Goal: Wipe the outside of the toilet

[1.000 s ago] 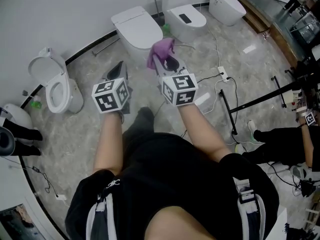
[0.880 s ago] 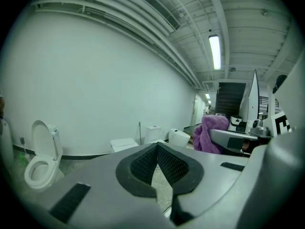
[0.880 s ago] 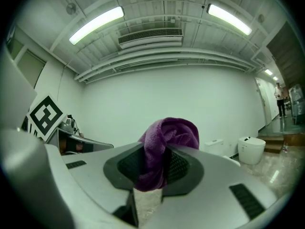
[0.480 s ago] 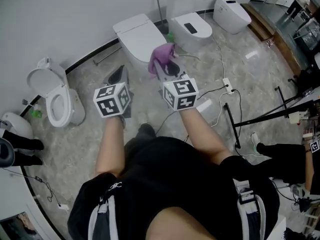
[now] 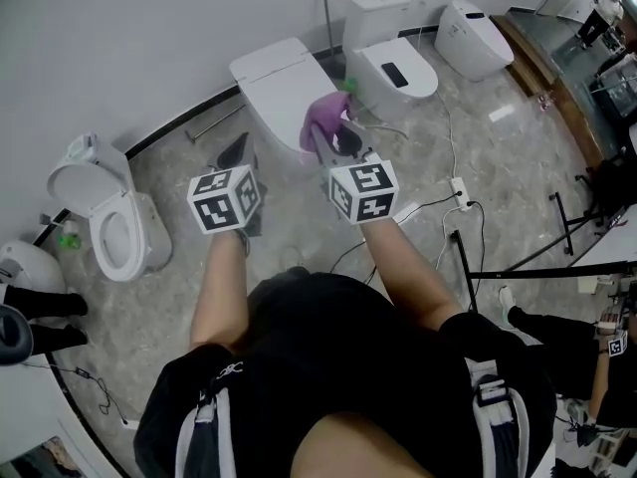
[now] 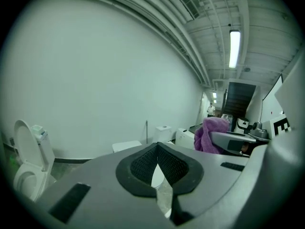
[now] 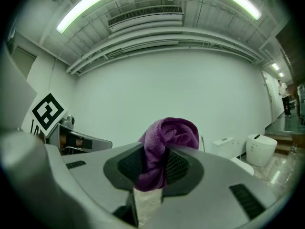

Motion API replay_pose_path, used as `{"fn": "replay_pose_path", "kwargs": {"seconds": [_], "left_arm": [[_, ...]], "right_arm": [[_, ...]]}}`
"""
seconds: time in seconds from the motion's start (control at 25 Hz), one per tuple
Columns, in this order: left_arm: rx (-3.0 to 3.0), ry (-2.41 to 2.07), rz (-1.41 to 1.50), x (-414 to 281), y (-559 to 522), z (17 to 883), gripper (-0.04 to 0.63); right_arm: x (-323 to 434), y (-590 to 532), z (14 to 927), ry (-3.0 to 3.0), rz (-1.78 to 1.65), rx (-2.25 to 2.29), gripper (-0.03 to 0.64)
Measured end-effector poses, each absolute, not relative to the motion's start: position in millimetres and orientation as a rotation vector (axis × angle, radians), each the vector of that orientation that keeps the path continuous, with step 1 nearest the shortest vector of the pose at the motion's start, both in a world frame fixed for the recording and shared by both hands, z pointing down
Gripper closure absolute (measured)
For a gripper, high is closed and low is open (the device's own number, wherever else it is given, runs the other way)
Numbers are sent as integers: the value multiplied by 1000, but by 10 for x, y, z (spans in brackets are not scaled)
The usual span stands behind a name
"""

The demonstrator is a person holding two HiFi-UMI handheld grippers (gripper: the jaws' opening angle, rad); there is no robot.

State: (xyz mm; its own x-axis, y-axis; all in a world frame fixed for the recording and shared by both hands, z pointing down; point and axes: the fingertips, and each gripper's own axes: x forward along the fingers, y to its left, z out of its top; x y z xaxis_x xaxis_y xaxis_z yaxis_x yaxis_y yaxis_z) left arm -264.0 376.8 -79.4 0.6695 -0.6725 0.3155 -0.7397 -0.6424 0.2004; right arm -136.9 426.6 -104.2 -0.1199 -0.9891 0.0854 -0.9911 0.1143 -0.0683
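Observation:
A white toilet [image 5: 279, 83] with its lid down stands against the wall, just beyond both grippers. My right gripper [image 5: 324, 133] is shut on a bunched purple cloth [image 5: 324, 114], held in the air in front of that toilet's right side. In the right gripper view the cloth [image 7: 167, 137] bulges up between the pads. My left gripper [image 5: 237, 147] hovers left of it over the marble floor, shut with nothing in it. In the left gripper view its tips [image 6: 157, 146] meet, and the toilet [image 6: 127, 145] and cloth [image 6: 209, 132] show beyond.
An open-lid toilet [image 5: 105, 222] stands at the left. A toilet with a tank [image 5: 393, 63] and a further toilet [image 5: 478, 23] line the wall at the right. Cables and a power strip [image 5: 460, 189] lie on the floor, near black stand legs [image 5: 557, 257].
The toilets have come nearer and lower in the head view as the person moved toward them. Both grippers keep the same pose; the cloth stays held.

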Motion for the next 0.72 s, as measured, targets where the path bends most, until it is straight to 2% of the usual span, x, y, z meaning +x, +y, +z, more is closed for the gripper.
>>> {"fn": "replay_pose_path", "kwargs": {"seconds": [0.4, 0.72], "left_arm": [[2539, -1129, 321, -2652, 2480, -748, 588], [2498, -1144, 336, -2422, 1927, -556, 588]], "right_arm": [[-1282, 2987, -957, -2318, 214, 2060, 525], [-1084, 2422, -775, -2322, 242, 2022, 525]]}}
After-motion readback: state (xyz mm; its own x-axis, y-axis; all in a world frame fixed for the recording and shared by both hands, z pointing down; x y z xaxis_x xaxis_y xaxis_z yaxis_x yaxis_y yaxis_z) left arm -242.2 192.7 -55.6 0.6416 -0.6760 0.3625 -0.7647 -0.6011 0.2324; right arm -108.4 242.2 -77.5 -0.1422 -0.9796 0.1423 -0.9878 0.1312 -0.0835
